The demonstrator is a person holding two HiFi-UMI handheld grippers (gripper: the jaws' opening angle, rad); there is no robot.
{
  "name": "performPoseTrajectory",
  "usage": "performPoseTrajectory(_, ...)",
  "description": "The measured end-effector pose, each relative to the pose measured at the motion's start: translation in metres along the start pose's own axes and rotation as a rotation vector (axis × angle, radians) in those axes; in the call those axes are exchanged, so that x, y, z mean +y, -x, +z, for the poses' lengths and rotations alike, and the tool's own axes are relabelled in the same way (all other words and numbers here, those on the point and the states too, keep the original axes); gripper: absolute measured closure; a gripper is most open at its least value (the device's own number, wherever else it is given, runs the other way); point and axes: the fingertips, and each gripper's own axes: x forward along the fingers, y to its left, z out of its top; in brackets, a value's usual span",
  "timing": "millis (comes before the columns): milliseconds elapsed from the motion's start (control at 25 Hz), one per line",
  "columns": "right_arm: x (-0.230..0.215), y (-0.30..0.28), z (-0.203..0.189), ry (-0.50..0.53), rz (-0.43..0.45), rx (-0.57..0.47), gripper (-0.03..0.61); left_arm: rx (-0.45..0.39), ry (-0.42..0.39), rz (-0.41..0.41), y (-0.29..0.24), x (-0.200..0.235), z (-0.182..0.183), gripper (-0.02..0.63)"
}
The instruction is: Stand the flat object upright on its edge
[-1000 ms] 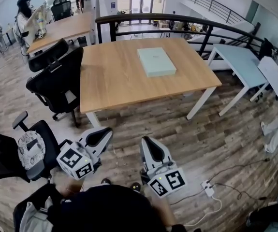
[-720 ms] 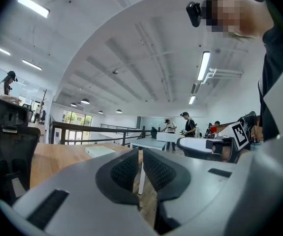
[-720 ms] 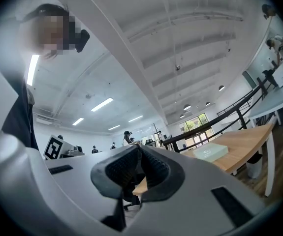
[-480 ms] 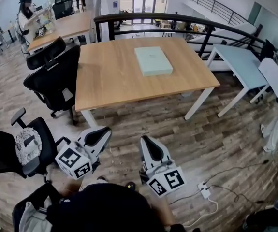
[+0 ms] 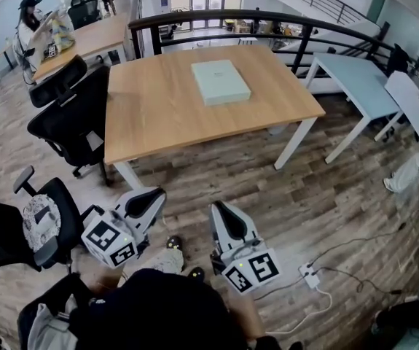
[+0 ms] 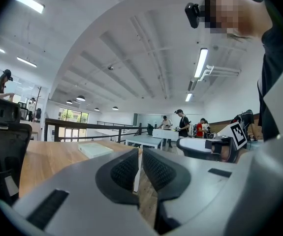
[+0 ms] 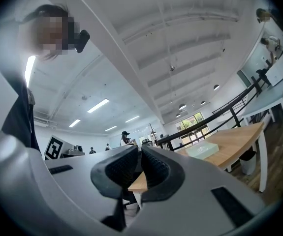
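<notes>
Flat box (image 5: 221,82) on table (image 5: 151,115) — well apart from both closed jaws

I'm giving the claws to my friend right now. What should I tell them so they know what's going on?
Left claw: shut, holding nothing, low over the floor, short of the table.
Right claw: shut, holding nothing, beside the left one.
Flat box: pale green, lying flat on the wooden table, toward its far side. Neither claw is near it.
Done: nothing yet.
Left to do: step up to the table, open the claws, tip the box up onto one edge. Using both claws would probably help steady it.
</notes>
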Motion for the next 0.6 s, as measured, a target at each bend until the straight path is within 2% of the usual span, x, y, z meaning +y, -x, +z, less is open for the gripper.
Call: performPoseTrajectory(600, -0.055, -0.008, 0.02, 0.036, -0.086, -0.007, 0.546, -0.01, -0.005, -0.12, -0.075, 0.005, 0.01, 0.575)
